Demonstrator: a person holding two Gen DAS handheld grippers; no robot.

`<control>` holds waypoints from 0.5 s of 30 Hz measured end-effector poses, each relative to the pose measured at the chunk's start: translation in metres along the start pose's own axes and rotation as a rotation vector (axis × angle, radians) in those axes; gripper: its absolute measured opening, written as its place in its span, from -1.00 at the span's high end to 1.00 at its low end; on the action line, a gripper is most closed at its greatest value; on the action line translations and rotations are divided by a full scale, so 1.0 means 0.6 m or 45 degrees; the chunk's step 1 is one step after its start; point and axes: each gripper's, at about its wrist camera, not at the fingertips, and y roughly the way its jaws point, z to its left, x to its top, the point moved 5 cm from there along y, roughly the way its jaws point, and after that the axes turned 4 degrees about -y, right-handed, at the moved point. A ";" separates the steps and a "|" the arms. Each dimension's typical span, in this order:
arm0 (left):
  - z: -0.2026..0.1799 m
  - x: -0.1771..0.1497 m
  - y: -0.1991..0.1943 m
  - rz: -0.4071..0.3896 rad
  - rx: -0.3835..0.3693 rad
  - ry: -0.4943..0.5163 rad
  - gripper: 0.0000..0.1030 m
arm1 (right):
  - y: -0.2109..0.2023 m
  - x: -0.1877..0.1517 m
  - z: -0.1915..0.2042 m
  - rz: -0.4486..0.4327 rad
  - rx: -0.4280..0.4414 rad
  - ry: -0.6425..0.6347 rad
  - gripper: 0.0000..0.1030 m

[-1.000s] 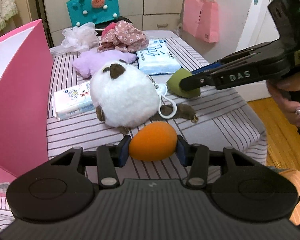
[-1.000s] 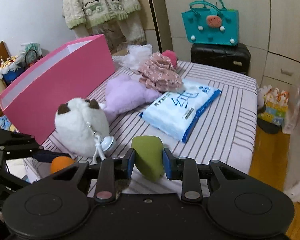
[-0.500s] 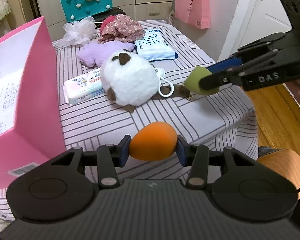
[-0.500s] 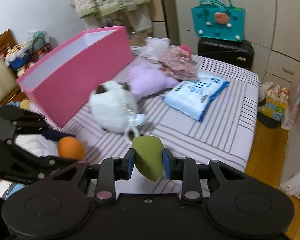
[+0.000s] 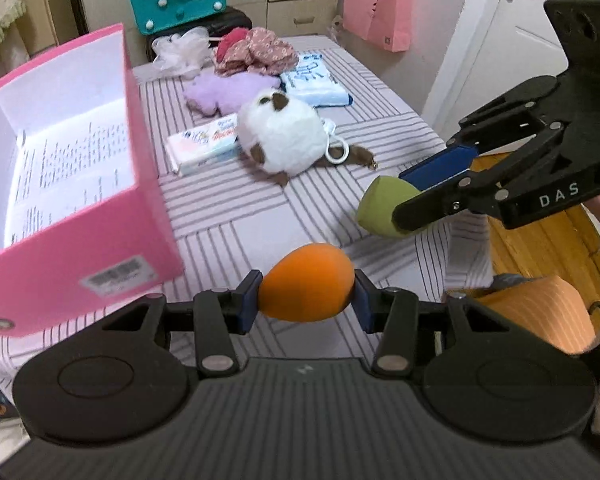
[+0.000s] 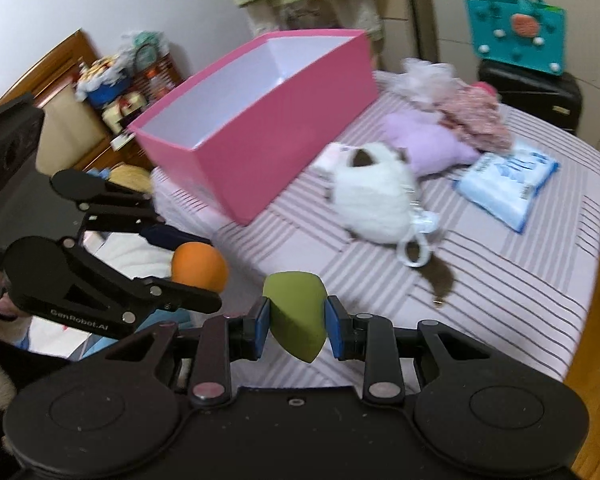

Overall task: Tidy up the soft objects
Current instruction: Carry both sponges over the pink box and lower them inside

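On the left we see the pink box (image 5: 80, 240) standing on the striped table (image 5: 260, 216), and as far as its white inside shows, only a printed sheet lies in it; none of the soft things are visible there, though part of the floor is hidden. So we judge the sorting barely begun.

Just right of the box's near corner, our left gripper (image 5: 306, 294) pinches the orange sponge (image 5: 306, 294) between its blue pads, held above the near edge of the table. Further right, our right gripper (image 6: 296, 318) pinches the green sponge (image 6: 296, 312) the same way, also off the cloth. Both sponges are in the air near the box, not yet over its opening.

Left on the table, toward the middle and far side: the white plush toy (image 5: 280, 140), a tissue pack (image 5: 204, 146) touching it, the purple pillow (image 5: 228, 92), the floral cloth (image 5: 260, 52), a white mesh puff (image 5: 180, 54) and, rightmost, the blue wipes pack (image 5: 316, 84). We reckon most of the work remains.
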 end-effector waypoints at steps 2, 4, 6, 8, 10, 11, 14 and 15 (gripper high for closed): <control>0.010 -0.006 -0.010 0.022 -0.012 -0.012 0.11 | 0.002 0.013 0.017 0.013 0.017 -0.030 0.33; 0.018 -0.008 -0.020 0.040 -0.023 -0.023 0.11 | 0.000 0.031 0.030 0.011 0.025 -0.062 0.33; 0.029 -0.004 -0.033 0.055 -0.040 -0.041 0.11 | -0.005 0.053 0.037 0.004 0.034 -0.082 0.33; 0.039 0.006 -0.048 0.060 -0.049 -0.058 0.11 | -0.015 0.079 0.041 -0.018 0.043 -0.111 0.33; 0.050 0.023 -0.069 0.036 -0.032 -0.055 0.11 | -0.023 0.104 0.045 -0.043 0.039 -0.142 0.32; 0.056 0.030 -0.078 0.021 -0.022 -0.053 0.11 | -0.028 0.120 0.047 -0.059 0.038 -0.164 0.32; 0.077 0.057 -0.104 -0.043 0.013 -0.054 0.11 | -0.033 0.160 0.047 -0.105 0.046 -0.229 0.32; 0.086 0.066 -0.110 -0.062 0.027 -0.065 0.11 | -0.031 0.172 0.046 -0.125 0.049 -0.256 0.32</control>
